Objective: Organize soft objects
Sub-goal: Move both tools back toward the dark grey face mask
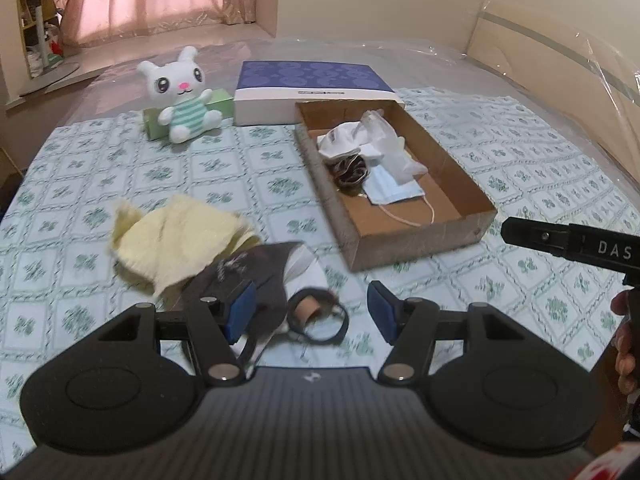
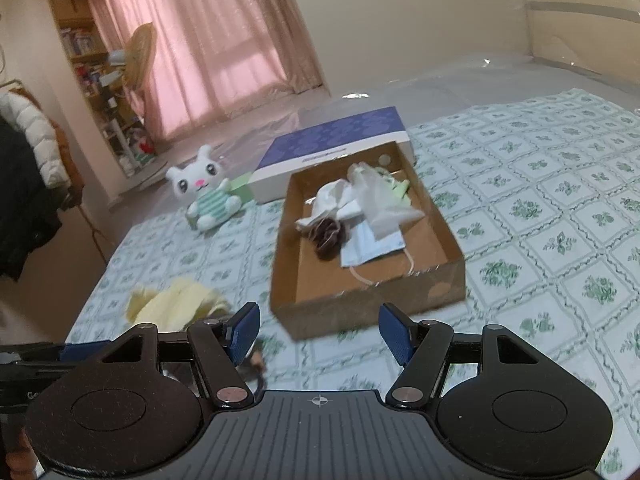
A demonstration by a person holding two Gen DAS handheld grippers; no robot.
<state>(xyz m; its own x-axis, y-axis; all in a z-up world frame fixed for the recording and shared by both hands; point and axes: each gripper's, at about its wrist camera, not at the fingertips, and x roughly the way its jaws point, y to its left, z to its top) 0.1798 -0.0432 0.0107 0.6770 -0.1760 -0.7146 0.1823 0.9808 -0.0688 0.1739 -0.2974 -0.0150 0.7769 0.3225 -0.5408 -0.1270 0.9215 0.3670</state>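
Observation:
A brown cardboard box (image 1: 420, 246) (image 2: 360, 300) lies on the bed and holds a white cloth (image 1: 340, 142), a clear plastic bag (image 1: 390, 148), a dark scrunchie (image 1: 352, 172) and a blue face mask (image 1: 394, 190). A yellow cloth (image 1: 176, 240) (image 2: 176, 302), a dark grey mask (image 1: 248, 280), a white item under it and a dark hair band (image 1: 320, 320) lie in front of my left gripper (image 1: 312, 310). The left gripper is open just above them. My right gripper (image 2: 318, 330) is open and empty, short of the box's near wall.
A white plush rabbit (image 1: 182, 96) (image 2: 206, 196) leans on a green box (image 1: 216, 104). A blue-topped white box (image 1: 312, 88) (image 2: 332, 148) sits behind the cardboard box. The bed carries a green-patterned sheet (image 1: 520, 160). A shelf and pink curtains stand beyond.

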